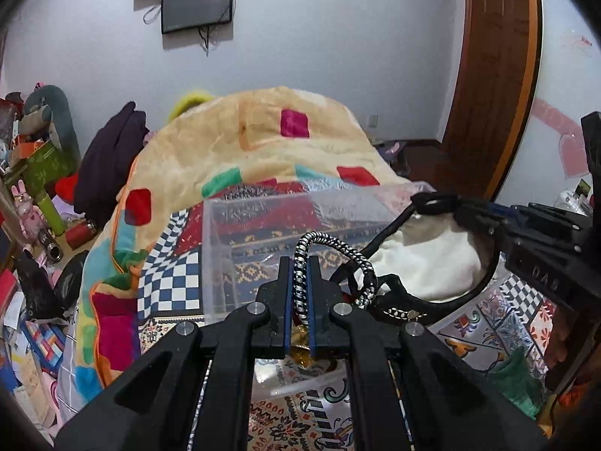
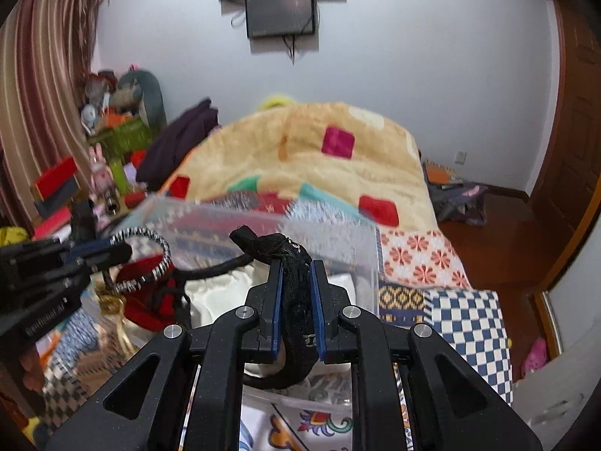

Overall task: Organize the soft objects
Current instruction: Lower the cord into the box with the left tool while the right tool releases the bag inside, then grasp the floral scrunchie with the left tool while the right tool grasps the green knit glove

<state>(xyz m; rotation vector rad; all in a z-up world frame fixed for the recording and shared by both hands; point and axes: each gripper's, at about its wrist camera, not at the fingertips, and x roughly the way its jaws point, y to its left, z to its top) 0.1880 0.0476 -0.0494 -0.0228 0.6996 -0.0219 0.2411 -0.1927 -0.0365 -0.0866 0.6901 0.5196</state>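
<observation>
My left gripper (image 1: 300,263) is shut on a black-and-white braided cord handle (image 1: 330,248) of a bag, held over a clear plastic box (image 1: 263,203) on the bed. My right gripper (image 2: 295,267) is shut on a black fabric strap (image 2: 293,293) above the same clear box (image 2: 338,248). The strap loops round a white soft item (image 1: 424,259) that hangs in the box. In the right wrist view the left gripper (image 2: 112,250) holds the braided handle (image 2: 150,259) at the left, with red fabric (image 2: 146,300) below it.
A cream blanket with coloured squares (image 1: 263,139) is heaped behind the box. Patchwork bedding (image 2: 465,323) covers the bed. Toys and boxes (image 1: 37,158) clutter the left side. A brown door (image 1: 492,75) and wood floor (image 2: 496,240) lie to the right.
</observation>
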